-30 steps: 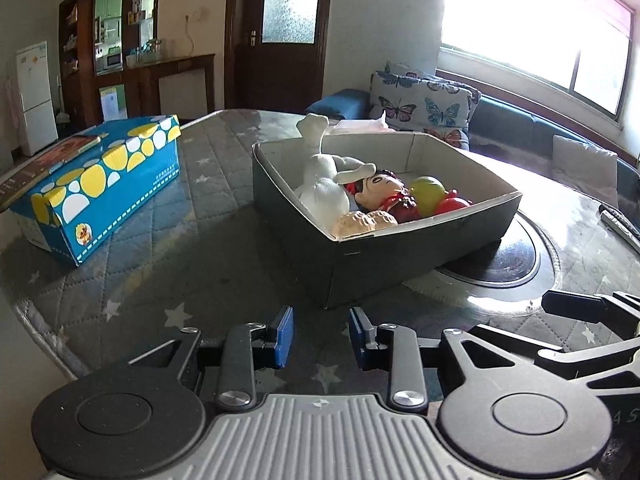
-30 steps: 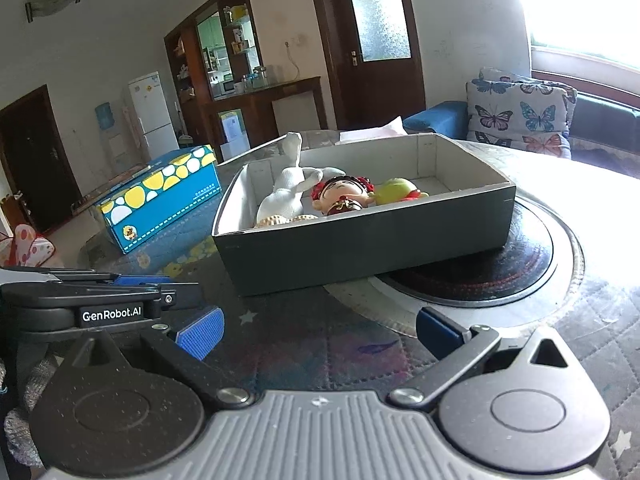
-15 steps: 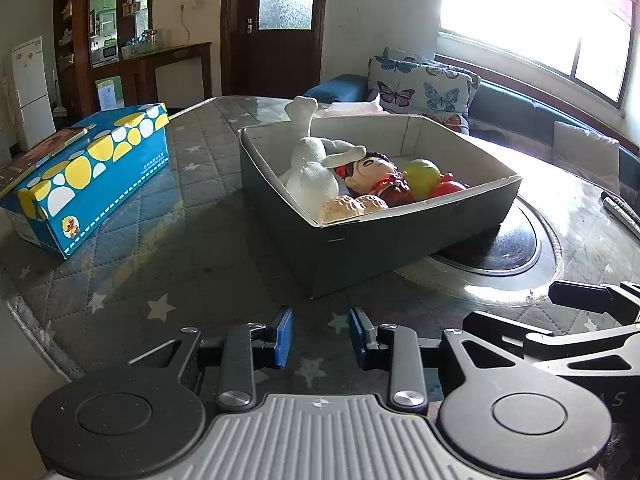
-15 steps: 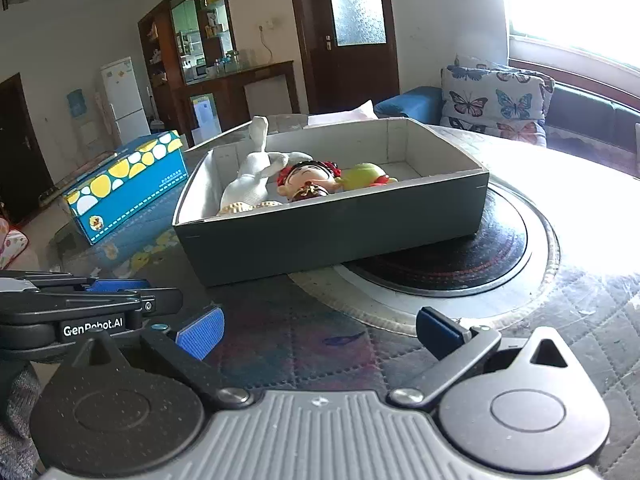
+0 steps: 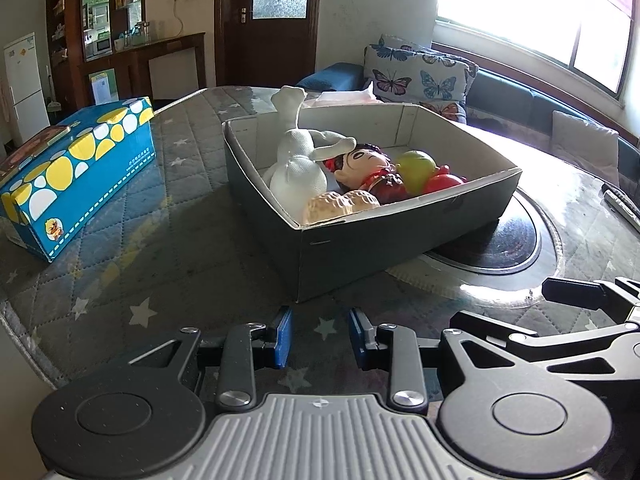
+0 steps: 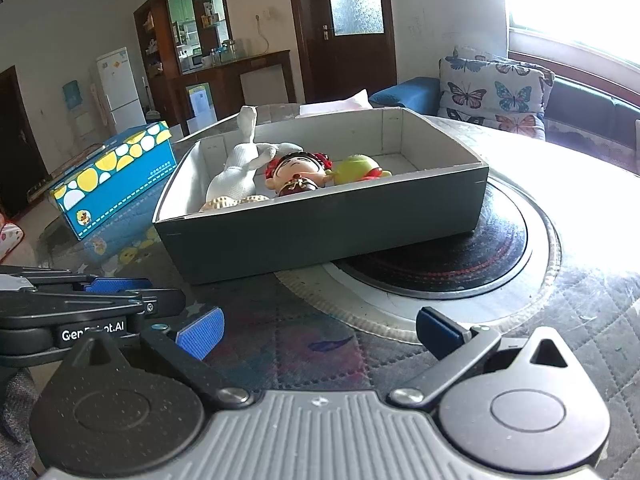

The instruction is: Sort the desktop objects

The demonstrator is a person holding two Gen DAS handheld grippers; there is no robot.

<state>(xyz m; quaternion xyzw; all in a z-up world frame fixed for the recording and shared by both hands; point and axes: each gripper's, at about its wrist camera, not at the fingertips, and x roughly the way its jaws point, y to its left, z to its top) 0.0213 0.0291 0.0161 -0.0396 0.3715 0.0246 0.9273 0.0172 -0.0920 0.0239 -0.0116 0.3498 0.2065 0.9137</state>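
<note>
Blue spotted carton (image 5: 76, 172) at left on quilted table (image 5: 168, 240); centre, grey tray (image 5: 400, 236) holding white plush (image 5: 298, 168), doll (image 5: 368, 168), green fruit toy (image 5: 416, 166); left gripper (image 5: 319, 336) narrowly parted, empty; right gripper (image 6: 316, 330) spread wide, empty.

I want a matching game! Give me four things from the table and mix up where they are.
Things:
1. white plush toy
2. blue spotted box
3. doll
4. left tool

Places:
A. outside the grey box, on the quilted table cover
B. hovering in front of the grey box's corner
C. leg sticking up over the grey box's rim
D. between the plush and the green toy

Pairs: 1-C, 2-A, 3-D, 4-B
</note>
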